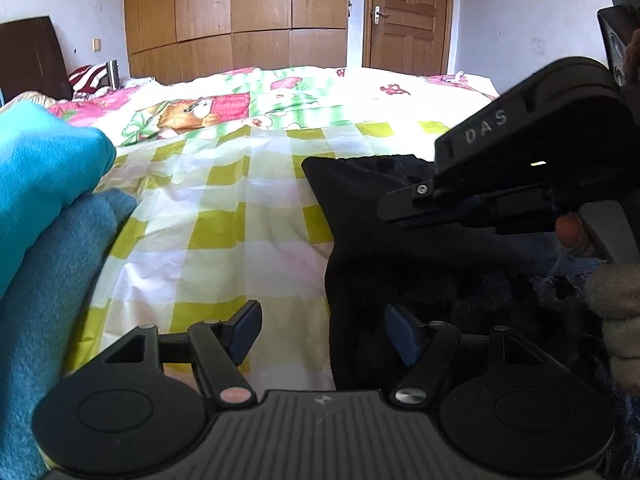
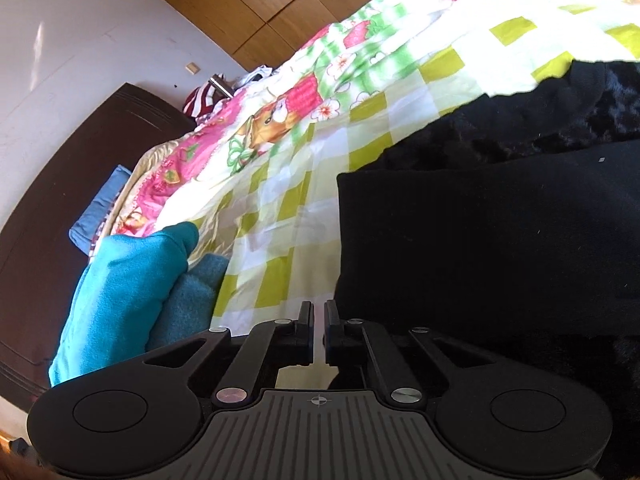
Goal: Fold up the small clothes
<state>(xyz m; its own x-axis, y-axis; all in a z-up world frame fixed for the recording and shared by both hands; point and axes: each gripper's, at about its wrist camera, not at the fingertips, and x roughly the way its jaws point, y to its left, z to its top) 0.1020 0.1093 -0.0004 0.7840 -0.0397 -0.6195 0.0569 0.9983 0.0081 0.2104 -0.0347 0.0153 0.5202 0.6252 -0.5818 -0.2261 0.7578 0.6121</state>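
A black garment (image 1: pixel 400 248) lies on the checked bedsheet (image 1: pixel 224 208), partly folded, with a fuzzy black part behind it (image 2: pixel 560 120). My left gripper (image 1: pixel 322 330) is open, its right finger over the garment's left edge and its left finger over the sheet. My right gripper (image 2: pixel 319 320) is shut with nothing visible between its fingers, low at the black garment's (image 2: pixel 480 240) left edge. The right gripper's body also shows in the left wrist view (image 1: pixel 520 148), above the garment.
Folded teal clothes (image 1: pixel 48 200) are stacked at the left, also seen in the right wrist view (image 2: pixel 132 292). A dark headboard (image 2: pixel 72 184) stands at the bed's far left. A wooden wardrobe (image 1: pixel 236 16) and a door (image 1: pixel 408 16) stand beyond the bed.
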